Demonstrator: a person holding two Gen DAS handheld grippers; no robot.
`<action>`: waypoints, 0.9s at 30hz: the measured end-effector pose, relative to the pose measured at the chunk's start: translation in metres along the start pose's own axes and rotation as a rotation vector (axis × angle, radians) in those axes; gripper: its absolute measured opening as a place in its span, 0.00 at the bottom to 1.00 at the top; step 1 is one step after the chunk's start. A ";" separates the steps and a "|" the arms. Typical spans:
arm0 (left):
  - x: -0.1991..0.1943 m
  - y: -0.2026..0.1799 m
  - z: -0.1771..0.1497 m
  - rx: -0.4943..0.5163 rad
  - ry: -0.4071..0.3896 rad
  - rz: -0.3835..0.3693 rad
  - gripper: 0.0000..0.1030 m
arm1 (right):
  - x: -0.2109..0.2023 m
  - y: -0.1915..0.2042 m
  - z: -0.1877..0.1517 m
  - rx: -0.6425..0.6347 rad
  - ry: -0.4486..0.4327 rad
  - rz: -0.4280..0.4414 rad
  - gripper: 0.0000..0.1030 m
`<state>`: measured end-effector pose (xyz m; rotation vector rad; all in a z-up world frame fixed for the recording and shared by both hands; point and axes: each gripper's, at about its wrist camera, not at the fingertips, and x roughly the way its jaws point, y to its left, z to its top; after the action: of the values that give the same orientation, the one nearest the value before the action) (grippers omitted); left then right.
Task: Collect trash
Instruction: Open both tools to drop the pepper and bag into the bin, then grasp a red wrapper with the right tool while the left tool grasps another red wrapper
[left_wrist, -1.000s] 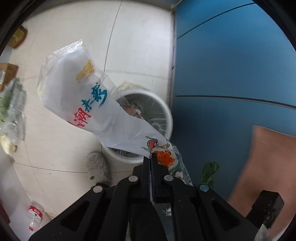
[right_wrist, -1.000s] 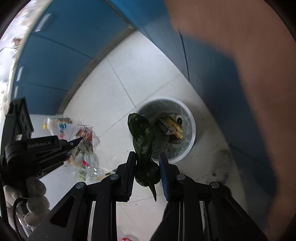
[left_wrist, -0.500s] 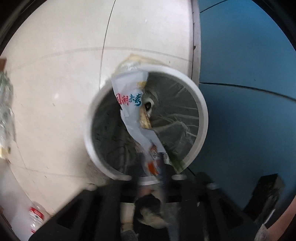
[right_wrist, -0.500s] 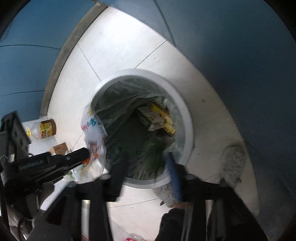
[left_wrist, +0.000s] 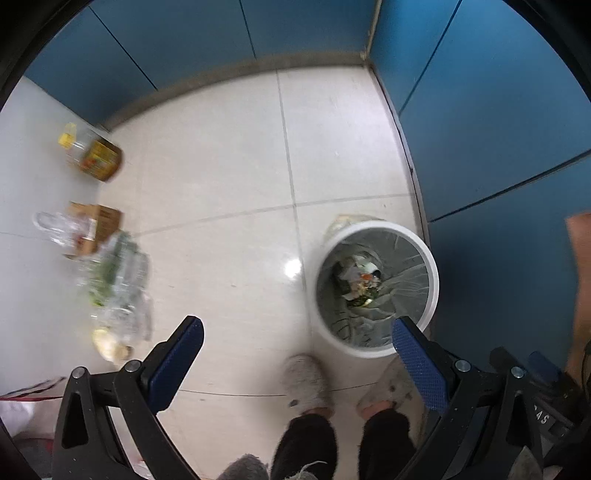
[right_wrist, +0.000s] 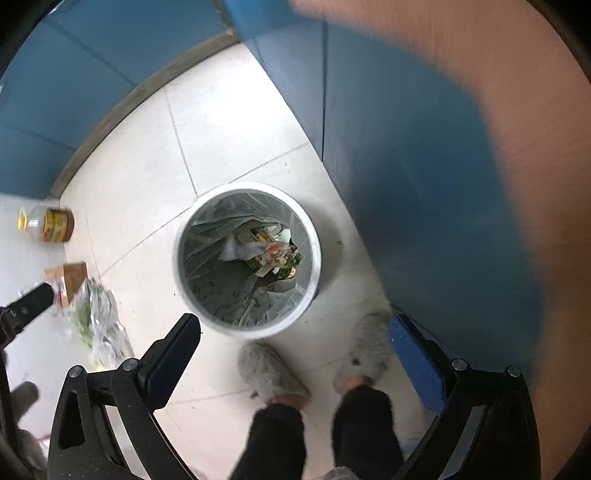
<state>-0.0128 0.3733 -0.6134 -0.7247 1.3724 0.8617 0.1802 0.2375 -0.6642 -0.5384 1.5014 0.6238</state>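
Above the bin (right_wrist: 247, 258), both hand-held grippers, left (left_wrist: 295, 343) and right (right_wrist: 293, 338), are opening, empty; only the left view shows red-and-white packaging (left_wrist: 26, 397)

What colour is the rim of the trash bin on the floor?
White; the trash bin rim shows best in the right wrist view.

I see a round white trash bin (right_wrist: 314, 254) standing upright on the pale tile floor, close to the blue wall and just in front of my fuzzy gray slippers. It has a thin clear liner inside, and at the bottom lies a little heap of wrappers (right_wrist: 271, 254) in white, yellow, orange and green. Off to the side, well apart from the bin, more trash waits: a crumpled clear plastic bag (left_wrist: 118, 280) with green bits, a small brown box (left_wrist: 98, 221) and a bottle with a yellow cap (left_wrist: 90, 155) lying down.
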 end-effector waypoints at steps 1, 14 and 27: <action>-0.017 0.002 -0.003 0.001 -0.017 0.012 1.00 | -0.019 0.006 -0.002 -0.014 -0.007 -0.004 1.00; -0.256 0.006 -0.009 0.019 -0.262 0.002 1.00 | -0.290 0.038 -0.024 -0.123 -0.164 0.158 1.00; -0.355 -0.151 -0.005 0.271 -0.356 -0.061 1.00 | -0.441 -0.161 -0.049 0.294 -0.317 0.216 1.00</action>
<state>0.1149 0.2567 -0.2680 -0.3796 1.1127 0.6998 0.2656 0.0660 -0.2327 -0.0468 1.3262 0.6087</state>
